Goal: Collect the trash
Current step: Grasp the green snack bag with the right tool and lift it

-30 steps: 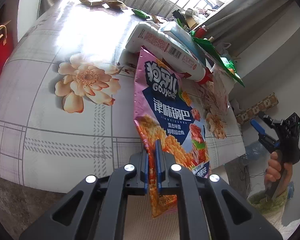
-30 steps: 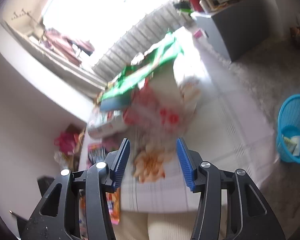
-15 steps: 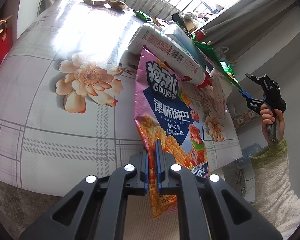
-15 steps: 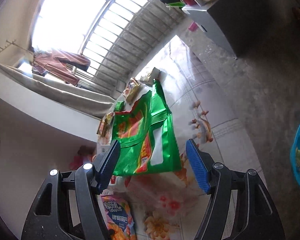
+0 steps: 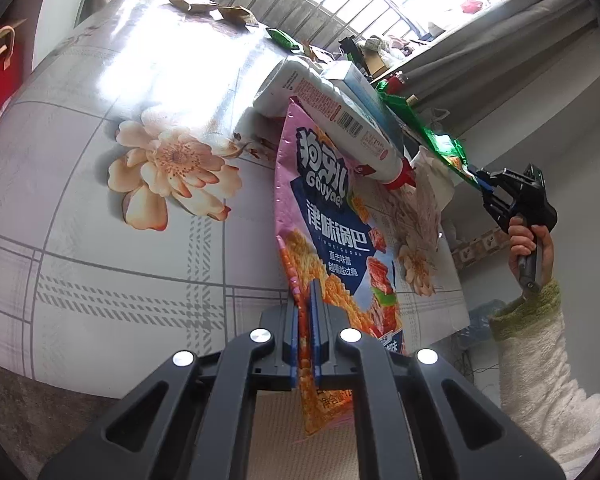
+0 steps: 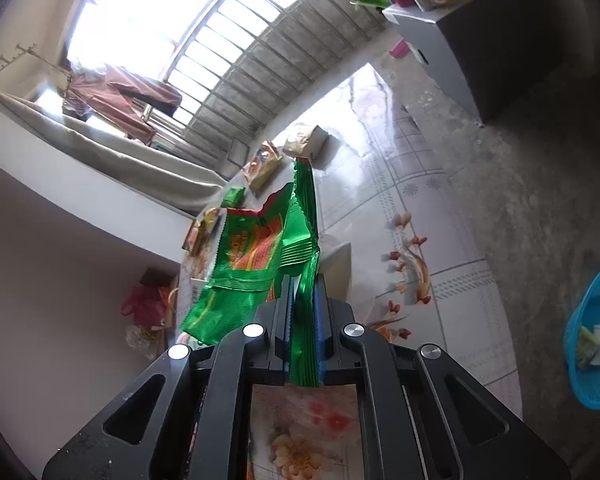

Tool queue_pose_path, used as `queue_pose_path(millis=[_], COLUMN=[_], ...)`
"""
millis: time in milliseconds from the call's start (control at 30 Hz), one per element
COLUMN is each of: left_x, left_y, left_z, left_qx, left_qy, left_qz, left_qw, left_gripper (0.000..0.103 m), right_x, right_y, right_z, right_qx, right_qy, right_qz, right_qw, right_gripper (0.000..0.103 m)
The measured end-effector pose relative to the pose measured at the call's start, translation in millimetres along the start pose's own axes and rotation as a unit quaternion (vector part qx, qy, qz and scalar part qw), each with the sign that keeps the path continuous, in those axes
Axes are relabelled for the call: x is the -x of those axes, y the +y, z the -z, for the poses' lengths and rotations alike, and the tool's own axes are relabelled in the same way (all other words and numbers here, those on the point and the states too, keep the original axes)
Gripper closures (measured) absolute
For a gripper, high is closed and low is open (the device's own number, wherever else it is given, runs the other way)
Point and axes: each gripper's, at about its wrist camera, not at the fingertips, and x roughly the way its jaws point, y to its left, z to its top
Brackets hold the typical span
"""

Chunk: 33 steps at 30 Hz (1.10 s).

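Both grippers now hold trash: my right gripper [image 6: 303, 332] has just closed its jaws on the crinkled green foil snack wrapper [image 6: 256, 264] over the floral table [image 5: 100, 184], while my left gripper [image 5: 305, 336] stays pinched on the pink crisp packet [image 5: 332, 240]. Next, I judge, the blue plastic basket [image 6: 596, 344].

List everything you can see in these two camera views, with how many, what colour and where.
Snack bag: one, pink and blue, table edge, in left grip.
Wrapper: one, green, in right grip.
Bottle: one, white, lying on the table.
Carton: one, pale blue, beside bottle.
Small packets: several, tan and green, far end of table.
Tablecloth: one, floral.
Basket: one, blue, floor.
Left hand-held gripper: shut on bag.
Right hand-held gripper: jaws just closed on wrapper.
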Motion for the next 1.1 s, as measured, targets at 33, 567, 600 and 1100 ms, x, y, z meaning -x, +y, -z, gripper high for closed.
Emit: queue_pose_path(millis=[33, 567, 600, 1100], left_x=[0.8, 38.6, 41.4, 65.5], left_y=[0.9, -26.8, -30.4, -62.8], left_z=[-0.5, -4.5, -4.4, 3.8], left_qx=[0.004, -0.01, -0.014, -0.046], left_qy=[-0.003, -0.066, -0.069, -0.088], left_qz=[0.007, 0.069, 0.073, 0.105], left_qw=[1.0, 0.9954, 0.9949, 0.9896], left_gripper=[0.1, 0.102, 0.102, 0.102], right_x=[3.3, 86.6, 92.7, 191.7], right_y=[2.4, 44.4, 44.7, -6.1], right_z=[0.4, 27.2, 30.8, 108.5], right_qx=[0.0, 0.011, 0.013, -0.016], right_qy=[-0.005, -0.079, -0.084, -0.167], right_qz=[-0.012, -0.159, -0.163, -0.144], right_qw=[1.0, 0.984, 0.983, 0.975], right_gripper=[0.1, 0.103, 0.103, 0.103])
